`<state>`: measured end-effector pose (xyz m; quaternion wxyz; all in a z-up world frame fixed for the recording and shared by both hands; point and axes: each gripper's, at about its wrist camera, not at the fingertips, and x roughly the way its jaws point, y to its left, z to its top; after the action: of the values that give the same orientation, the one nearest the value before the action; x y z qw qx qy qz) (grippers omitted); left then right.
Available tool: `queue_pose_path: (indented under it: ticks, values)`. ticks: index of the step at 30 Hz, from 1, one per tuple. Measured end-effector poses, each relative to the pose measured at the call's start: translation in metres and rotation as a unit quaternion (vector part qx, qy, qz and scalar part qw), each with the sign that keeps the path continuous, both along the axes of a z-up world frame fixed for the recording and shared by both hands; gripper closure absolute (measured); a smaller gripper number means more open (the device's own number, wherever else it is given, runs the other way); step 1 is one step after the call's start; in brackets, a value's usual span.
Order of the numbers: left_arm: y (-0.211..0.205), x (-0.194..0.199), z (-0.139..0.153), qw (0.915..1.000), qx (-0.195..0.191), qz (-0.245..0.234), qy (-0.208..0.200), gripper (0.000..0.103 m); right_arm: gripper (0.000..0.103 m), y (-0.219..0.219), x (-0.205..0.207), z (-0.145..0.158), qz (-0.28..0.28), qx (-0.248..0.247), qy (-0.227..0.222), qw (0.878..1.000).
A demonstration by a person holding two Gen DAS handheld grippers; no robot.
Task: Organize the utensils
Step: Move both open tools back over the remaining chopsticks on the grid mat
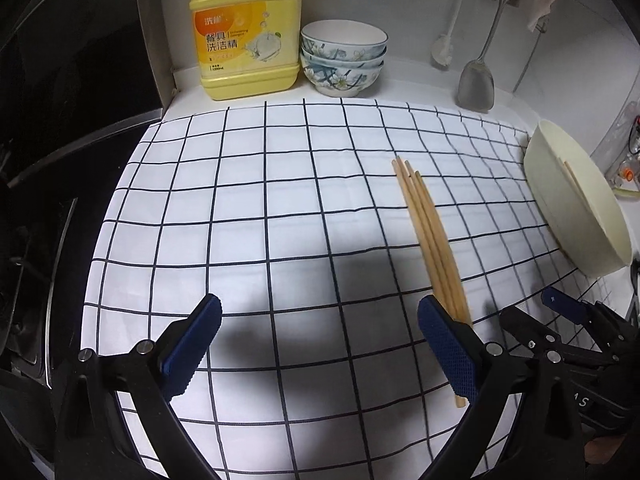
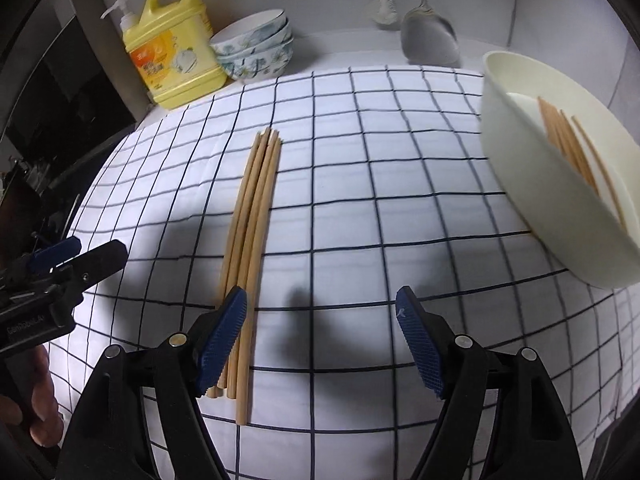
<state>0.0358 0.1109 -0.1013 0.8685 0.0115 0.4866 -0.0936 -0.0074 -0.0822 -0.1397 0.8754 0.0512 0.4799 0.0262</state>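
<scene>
On the table, a white cloth with a dark grid (image 1: pixel 280 208) lies spread, and a bundle of wooden chopsticks (image 2: pixel 250 248) rests on it, lengthwise from near to far. In the right wrist view the bundle lies just at the left finger of the right tool (image 2: pixel 322 336); its near ends run behind that blue pad, and whether pad and wood touch is hard to say. The right tool stands released, its jaws wide apart over bare cloth with nothing between them. The left tool (image 1: pixel 320 344) is likewise released, jaws wide, grasping nothing; in its own view the chopsticks (image 1: pixel 430 240) pass just outside its right finger. Each tool shows at the edge of the other's view, side by side and near each other.

To the right, a cream bowl (image 2: pixel 560 216) sits tilted on the cloth's edge, with more chopsticks (image 2: pixel 568 144) lying inside it. At the far left stands a yellow detergent jug (image 1: pixel 248 36), and just right of it a stack of flower-patterned bowls (image 1: pixel 344 58). Farther right, a metal spatula (image 1: pixel 476 80) and a white brush (image 1: pixel 444 48) hang against the wall. A hand (image 2: pixel 36 396) grips the left tool's handle at the lower left of the right wrist view.
</scene>
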Motion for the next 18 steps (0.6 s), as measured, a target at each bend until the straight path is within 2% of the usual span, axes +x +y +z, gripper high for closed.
queue_pose_path:
  ticks: [4, 11, 18]
  values:
    - [0.004, 0.0, -0.005, 1.0, -0.002, 0.003, 0.0, 0.006, 0.03, 0.005, 0.001, -0.008, 0.008, -0.01, 0.001, 1.0]
    - [0.007, 0.0, -0.009, 1.0, -0.002, 0.006, 0.0, 0.006, 0.03, 0.005, 0.005, -0.014, 0.013, 0.0, 0.009, 1.0]
    - [0.009, 0.0, -0.009, 0.9999, -0.004, 0.013, 0.002, 0.006, 0.03, 0.011, 0.004, -0.017, 0.026, -0.02, 0.012, 0.999]
